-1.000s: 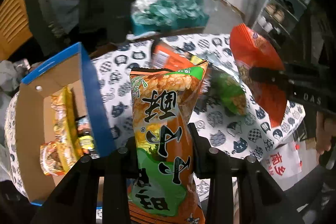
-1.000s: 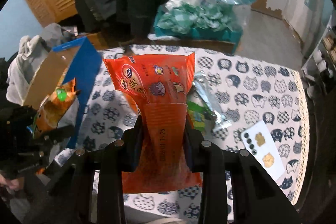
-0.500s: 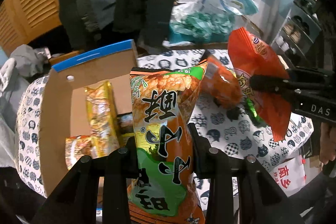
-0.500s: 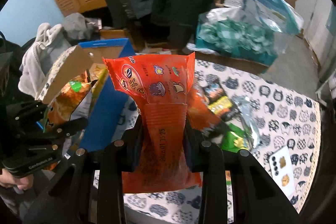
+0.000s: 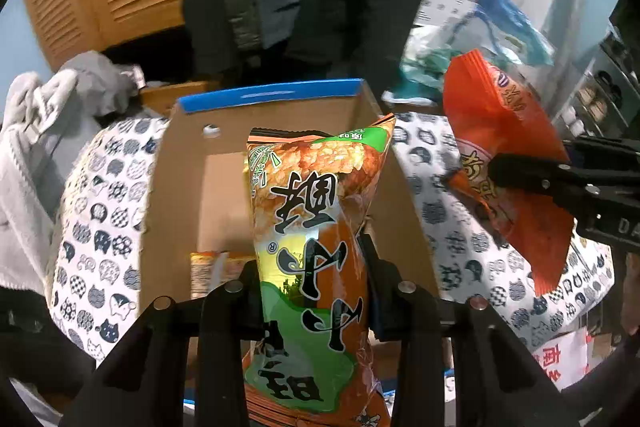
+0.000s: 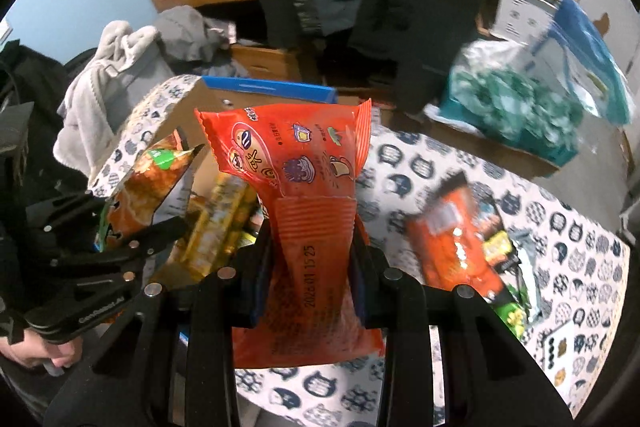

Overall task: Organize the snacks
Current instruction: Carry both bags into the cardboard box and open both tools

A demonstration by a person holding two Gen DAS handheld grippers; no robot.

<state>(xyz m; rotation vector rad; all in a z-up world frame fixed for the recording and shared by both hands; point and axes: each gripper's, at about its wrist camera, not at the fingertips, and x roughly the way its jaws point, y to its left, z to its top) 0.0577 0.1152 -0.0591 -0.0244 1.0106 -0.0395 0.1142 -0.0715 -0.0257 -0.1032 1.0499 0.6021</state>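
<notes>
Both clamped snack bags now over the cardboard box (image 5: 276, 187): left hand-held gripper (image 5: 312, 291) on green-orange bag (image 5: 312, 227), right hand-held gripper (image 6: 310, 267) on red bag (image 6: 296, 163)

Left gripper (image 5: 312, 267) pitched steeply down, jaws clamped on a green-orange packet (image 5: 312, 227); right gripper (image 6: 312, 255) likewise tilted down, closed on a red packet (image 6: 296, 163), with a hand (image 6: 32, 355) gripping the left handle.

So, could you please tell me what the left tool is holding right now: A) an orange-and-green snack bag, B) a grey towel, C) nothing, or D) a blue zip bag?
A: the left tool is shut on the orange-and-green snack bag, above the cardboard box.
</notes>
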